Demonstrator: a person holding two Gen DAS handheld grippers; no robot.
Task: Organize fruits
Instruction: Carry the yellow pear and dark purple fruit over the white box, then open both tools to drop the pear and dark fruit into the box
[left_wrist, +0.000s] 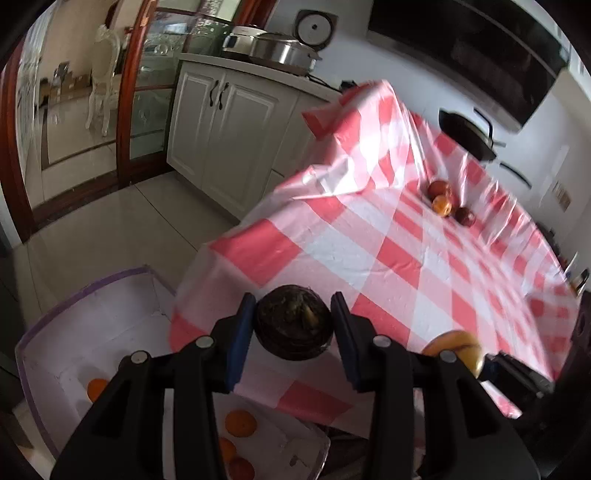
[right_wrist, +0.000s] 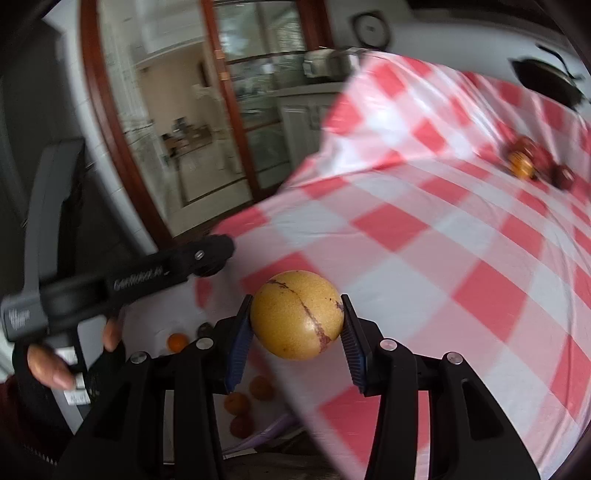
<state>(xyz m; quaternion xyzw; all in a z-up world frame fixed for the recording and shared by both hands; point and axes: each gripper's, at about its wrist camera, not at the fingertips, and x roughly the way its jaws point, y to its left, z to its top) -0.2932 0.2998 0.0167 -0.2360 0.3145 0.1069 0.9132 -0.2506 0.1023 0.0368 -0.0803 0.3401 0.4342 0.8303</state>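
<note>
My left gripper (left_wrist: 293, 334) is clamped on a dark, wrinkled round fruit (left_wrist: 293, 325), rough matte skin w/ a yellowish patch on top, pinched between the blue ribbed pads (left_wrist: 240, 343) just past the table's near edge. My right gripper (right_wrist: 297, 332) is closed on a smooth yellow fruit (right_wrist: 297, 319), egg-round, finely speckled, w/ a thin purplish-brown scar line across it; same fruit shows at the right of the left view (left_wrist: 456, 349). Below both, on the floor, sits a white box (left_wrist: 122, 295) w/ a translucent purple rim, holding several oranges (left_wrist: 240, 422), glossy & round. Table wears a shiny pink/white checked plastic cloth (left_wrist: 388, 258), creased at the far end. Far across it, approx three reddish & orange fruits (left_wrist: 445, 203) sit touching in a cluster. Beyond: dark wok (left_wrist: 467, 134), steel pot (left_wrist: 282, 51) on white cabinets.
</note>
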